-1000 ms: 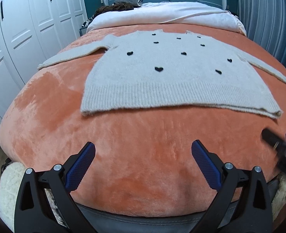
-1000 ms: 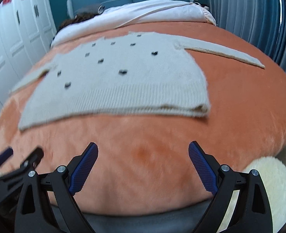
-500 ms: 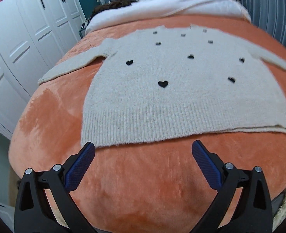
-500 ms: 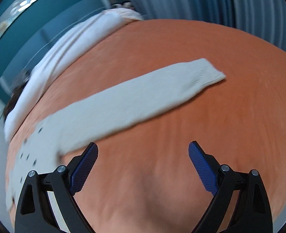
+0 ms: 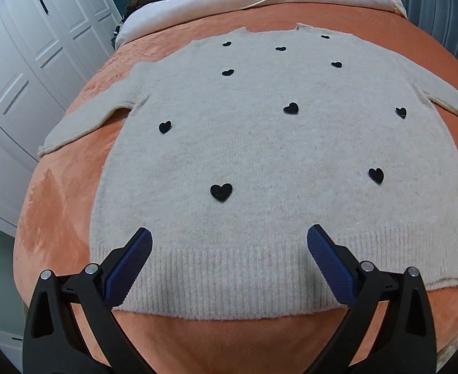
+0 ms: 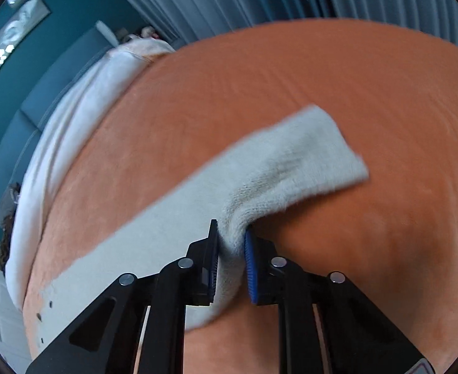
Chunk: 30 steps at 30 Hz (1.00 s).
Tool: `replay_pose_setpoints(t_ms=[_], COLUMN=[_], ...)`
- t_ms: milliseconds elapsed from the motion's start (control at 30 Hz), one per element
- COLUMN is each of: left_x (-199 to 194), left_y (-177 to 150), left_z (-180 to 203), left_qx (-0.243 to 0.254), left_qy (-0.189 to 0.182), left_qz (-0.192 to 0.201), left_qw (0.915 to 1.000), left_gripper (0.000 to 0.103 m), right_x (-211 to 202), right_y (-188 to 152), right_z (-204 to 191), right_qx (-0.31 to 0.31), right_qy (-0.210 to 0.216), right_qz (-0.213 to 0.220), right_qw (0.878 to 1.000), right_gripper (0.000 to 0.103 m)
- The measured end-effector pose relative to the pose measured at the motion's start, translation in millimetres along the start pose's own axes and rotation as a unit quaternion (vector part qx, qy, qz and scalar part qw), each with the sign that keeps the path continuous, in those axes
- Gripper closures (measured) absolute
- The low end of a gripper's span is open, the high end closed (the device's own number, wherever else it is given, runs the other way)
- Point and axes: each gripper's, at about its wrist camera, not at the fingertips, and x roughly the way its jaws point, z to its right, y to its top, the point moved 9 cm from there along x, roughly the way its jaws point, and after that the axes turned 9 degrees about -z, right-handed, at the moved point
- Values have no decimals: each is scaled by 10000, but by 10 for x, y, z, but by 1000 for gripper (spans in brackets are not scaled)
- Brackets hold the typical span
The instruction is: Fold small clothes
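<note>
Orange bed blanket [image 5: 57, 218] w/ grey sweater [image 5: 260, 162] spread flat, black hearts on front, hem nearest cam. Left gripper [image 5: 229, 249] hovering over hem, fingers wide, nothing between. Right gripper [image 6: 231, 249] at sweater's sleeve [image 6: 291, 168] near cuff, fingers closing narrow, pinching sleeve fabric.

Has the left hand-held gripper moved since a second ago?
Yes. The left hand-held gripper has advanced up the orange bed, and now hangs open over the sweater's hem.

right tool [image 6: 231, 239] closing on sweater sleeve [image 6: 294, 162], orange blanket [image 6: 291, 78]
</note>
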Motion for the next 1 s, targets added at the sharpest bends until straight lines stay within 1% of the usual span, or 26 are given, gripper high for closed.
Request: replay_pose_setpoints(t_ms=[67,133,200,267,300,333,367,400,433,467,500,533,600,633,667,700,733,800,833,900,933,967,1000], left_x=[18,29,37,42,42,41,42,42,47,53,61,66,76,82,91,102,123,192,221,290,344,390,431], left_y=[35,50,51,46,41,36,33,24,18,7,-6,-19,-34,-35,-27,-13,28,201,316,627,831,1023,1217], left_z=[22,18,9,-5,-18,-32,-48,-68,-88,-110,-137,-162,-225,-262,-298,-329,-371,-467,-496,-558,-596,-619,-624], left_qx=[13,13,-11,-42,-61,-77,-97,-124,-145,-166,-192,-215,-253,-266,-298,-340,-423,-693,-815,-1045,-1152,-1251,-1325], left_qy=[-7,-16,-44,-86,-89,-89,-87,-88,-89,-86,-88,-91,-111,-157,-267,-415,-633,-1107,-1301,-1636,-1686,-1713,-1793], left_qz=[-13,-22,-36,-56,-60,-59,-58,-60,-69,-90,-117,-134,-145,-141,-122,-104,-91,-86,-56,85,168,256,362], left_qw=[10000,10000,10000,9999,9999,9999,9999,9999,9998,9998,9997,9996,9995,9994,9991,9985,9971,9914,9881,9809,9788,9769,9742], left_gripper=[5,5,5,5,5,5,5,5,5,5,5,5,5,5,5,5,5,5,5,5,5,5,5], right_x=[-179,-383,-606,-848,-976,-1069,-1161,-1209,-1213,-1175,-1118,-1055,-959,-923,-922,-914,-873,-753,-672,-482,-409,-324,-281], right_y=[30,6,-138,-428,-653,-864,-1183,-1506,-1846,-2114,-2435,-2723,-3098,-3211,-3291,-3299,-3292,-3183,-3095,-2951,-2918,-2811,-2726], right_z=[-346,-883,-1515,-2222,-2600,-2896,-3253,-3550,-3801,-3988,-4137,-4223,-4233,-4164,-4051,-3879,-3722,-3311,-3103,-2671,-2512,-2365,-2296], right_qx=[-280,-698,-1239,-1874,-2228,-2508,-2835,-3087,-3314,-3514,-3741,-3937,-4130,-4122,-4059,-3944,-3809,-3549,-3456,-3225,-3074,-2848,-2680], right_qy=[272,700,1143,1664,1950,2176,2449,2697,2868,2928,2915,2856,2796,2758,2729,2690,2615,2313,2087,1799,1696,1603,1612], right_qz=[224,394,494,488,429,345,193,-29,-286,-495,-689,-822,-1048,-1154,-1220,-1279,-1322,-1430,-1445,-1507,-1571,-1640,-1673], right_qw=[9990,9943,9844,9669,9542,9426,9270,9121,8984,8879,8777,8698,8604,8606,8637,8693,8770,8945,9034,9170,9231,9308,9350], right_gripper=[91,92,92,92,92,92,91,87,86,83,71,66,66,65,63,58,55,55,54,52,52,52,52])
